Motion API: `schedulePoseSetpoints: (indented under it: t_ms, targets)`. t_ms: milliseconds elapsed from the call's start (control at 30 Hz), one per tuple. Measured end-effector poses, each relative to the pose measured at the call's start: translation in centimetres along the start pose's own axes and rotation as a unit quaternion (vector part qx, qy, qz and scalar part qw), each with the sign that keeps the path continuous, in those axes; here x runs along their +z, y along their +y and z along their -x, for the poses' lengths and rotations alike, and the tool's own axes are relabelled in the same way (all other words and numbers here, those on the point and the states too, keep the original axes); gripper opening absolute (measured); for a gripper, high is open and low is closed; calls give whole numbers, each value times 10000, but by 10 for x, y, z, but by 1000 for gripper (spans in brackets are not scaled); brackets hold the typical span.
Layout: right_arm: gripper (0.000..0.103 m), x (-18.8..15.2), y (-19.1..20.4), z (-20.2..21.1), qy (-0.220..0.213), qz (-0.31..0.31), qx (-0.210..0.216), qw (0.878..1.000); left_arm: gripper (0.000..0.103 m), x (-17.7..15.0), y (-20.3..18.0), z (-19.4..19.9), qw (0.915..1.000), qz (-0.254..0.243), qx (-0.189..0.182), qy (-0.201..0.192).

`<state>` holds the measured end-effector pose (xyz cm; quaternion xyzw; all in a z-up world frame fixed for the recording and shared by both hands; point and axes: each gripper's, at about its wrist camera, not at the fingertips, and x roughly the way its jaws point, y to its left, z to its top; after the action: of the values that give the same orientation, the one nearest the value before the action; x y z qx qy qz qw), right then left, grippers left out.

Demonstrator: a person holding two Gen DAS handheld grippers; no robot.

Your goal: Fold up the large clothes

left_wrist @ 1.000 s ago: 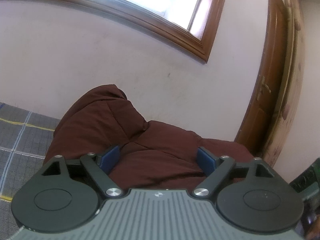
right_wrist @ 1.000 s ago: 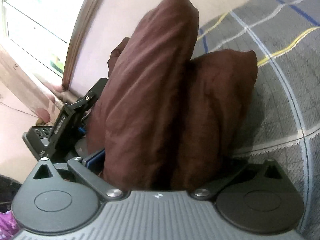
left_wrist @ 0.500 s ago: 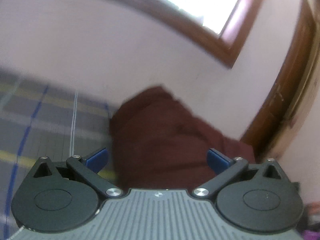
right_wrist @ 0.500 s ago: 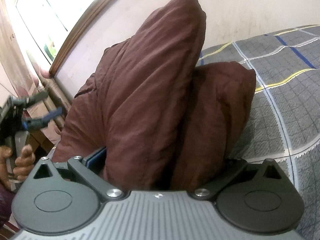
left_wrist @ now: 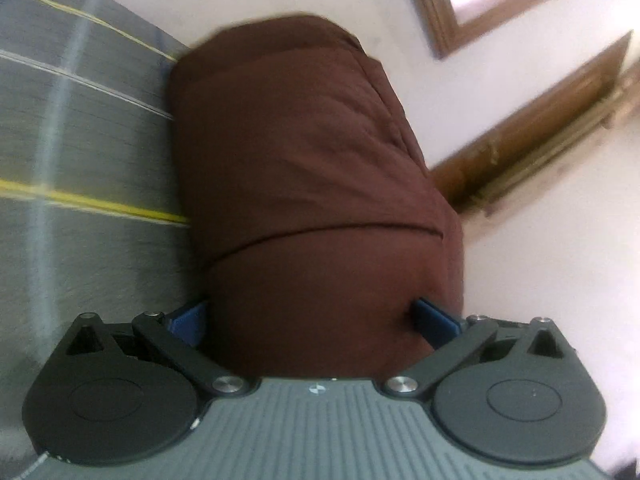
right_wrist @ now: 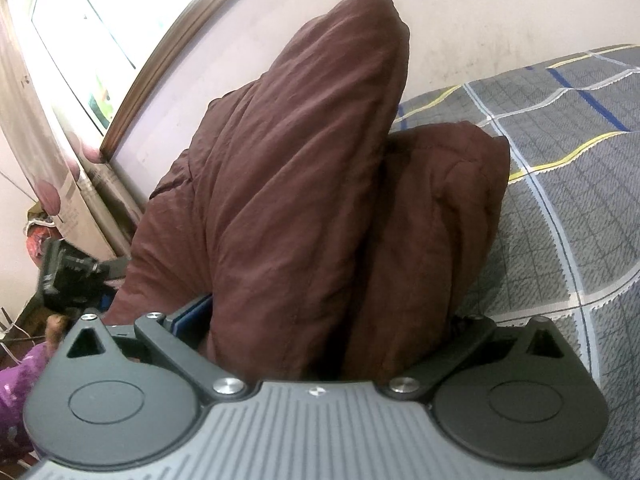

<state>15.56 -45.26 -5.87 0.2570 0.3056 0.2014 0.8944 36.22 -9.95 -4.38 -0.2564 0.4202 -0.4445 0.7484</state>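
While the right claw (right_wrist: 316, 320) stays clamped on the brown garment (right_wrist: 304, 184), the left claw (left_wrist: 312, 320), swung bedward, now brackets the fabric; grip uncertain.

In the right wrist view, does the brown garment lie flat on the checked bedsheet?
No, the brown garment stands bunched up in thick folds between the right gripper's fingers, rising above the checked bedsheet.

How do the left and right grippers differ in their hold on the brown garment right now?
The left gripper has both blue pads exposed, spread wide around the brown garment; the right gripper shows only one blue pad, the other buried in cloth. The left view shows one smooth bulk with a single crease; the right view shows two bunched lobes. Both frame the same garment above the grey checked bedsheet.
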Motion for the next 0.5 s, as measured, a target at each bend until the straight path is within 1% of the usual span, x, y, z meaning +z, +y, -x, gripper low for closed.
schedulePoseSetpoints:
  t_ms: [100,167,233,267,300,333,367,400,433,500]
  targets:
    - [103,1,-1,0,21,-56,13,10000,103,2,4,-13,9998,-49,-210,-44]
    - [103,2,-2,0,12,-139,6,9999,103,0,-1,-13,9996,-231,-95,-142]
    - [102,1,0,0,-22,-149,-35,9999,96,-8,-14,-7,9978,-566,144,-318]
    - [100,0,3,0,-46,-111,-76,9999,93,-12,-21,-4,9963,-719,259,-398]
    - [93,-1,8,2,-78,-48,-116,9999,91,-15,-27,-1,9948,-827,358,-472]
    - [85,-1,13,4,-115,22,-165,9998,89,-20,-33,2,9931,-930,456,-552]
    - [80,-1,19,7,-175,114,-233,9995,89,-23,-38,4,9913,-1017,559,-625]
    - [73,-1,25,10,-227,178,-308,9991,88,-26,-44,7,9894,-1095,656,-688]
    - [68,-1,31,12,-267,238,-394,9986,88,-29,-51,9,9873,-1182,744,-757]
    - [63,-1,46,14,-302,374,-503,9976,87,-37,-65,19,9815,-1395,927,-925]
